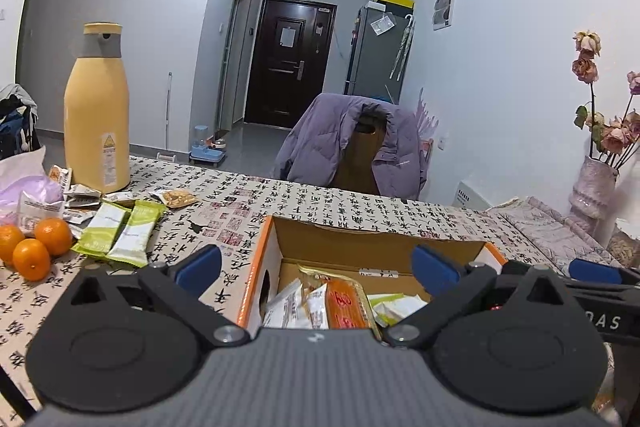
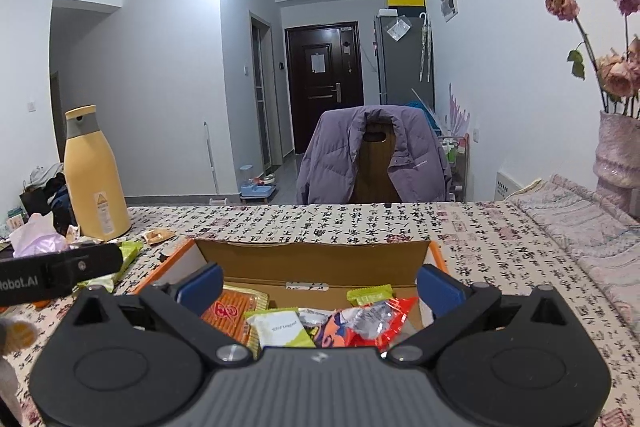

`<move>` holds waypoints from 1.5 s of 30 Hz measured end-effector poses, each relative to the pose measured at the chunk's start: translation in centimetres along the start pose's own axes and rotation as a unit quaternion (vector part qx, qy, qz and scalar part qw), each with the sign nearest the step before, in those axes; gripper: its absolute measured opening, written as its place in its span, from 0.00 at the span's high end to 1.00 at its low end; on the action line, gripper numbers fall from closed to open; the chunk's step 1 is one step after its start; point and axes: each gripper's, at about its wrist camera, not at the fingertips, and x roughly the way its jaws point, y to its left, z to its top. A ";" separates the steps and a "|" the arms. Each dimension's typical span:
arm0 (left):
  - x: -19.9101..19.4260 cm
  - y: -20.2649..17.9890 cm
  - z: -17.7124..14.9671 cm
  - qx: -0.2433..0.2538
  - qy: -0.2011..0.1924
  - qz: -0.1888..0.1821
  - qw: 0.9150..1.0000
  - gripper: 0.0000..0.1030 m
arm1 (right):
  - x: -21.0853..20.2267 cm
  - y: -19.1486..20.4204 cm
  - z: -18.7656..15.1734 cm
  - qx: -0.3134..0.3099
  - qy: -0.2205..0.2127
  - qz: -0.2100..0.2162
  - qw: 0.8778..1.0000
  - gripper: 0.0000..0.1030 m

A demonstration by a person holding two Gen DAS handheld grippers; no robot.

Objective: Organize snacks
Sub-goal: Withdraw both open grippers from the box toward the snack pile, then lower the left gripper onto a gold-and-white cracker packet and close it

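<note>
An open cardboard box (image 1: 360,239) with orange edges sits on the table, holding several snack packets, among them an orange packet (image 1: 346,305). My left gripper (image 1: 316,267) hovers open over the box's near left side, nothing between its fingers. Loose snacks lie to the left: two green-and-white bars (image 1: 120,233) and a small brown packet (image 1: 178,197). In the right wrist view the same box (image 2: 312,257) shows a white-green bar (image 2: 280,327) and a red wrapper (image 2: 384,323). My right gripper (image 2: 320,289) is open above the box, empty.
A tall yellow thermos (image 1: 96,115) stands at the back left beside small wrappers and a pink bag (image 1: 28,187). Three oranges (image 1: 32,247) lie at the left edge. A vase of dried roses (image 2: 618,147) stands right. A chair with a purple jacket (image 1: 352,143) faces the far edge.
</note>
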 end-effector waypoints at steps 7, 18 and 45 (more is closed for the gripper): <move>-3.2 0.5 -1.4 0.012 0.010 -0.004 1.000 0.00 | -4.0 -0.4 -1.8 -0.016 0.004 -0.002 1.000 0.00; -6.3 2.7 -6.1 0.024 0.055 0.002 0.998 0.00 | -8.0 -1.0 -6.8 -0.014 0.038 -0.004 0.999 0.00; -4.7 1.3 -12.2 0.058 0.183 0.011 0.981 0.00 | -10.5 -2.6 -13.4 0.003 0.091 -0.007 0.996 0.00</move>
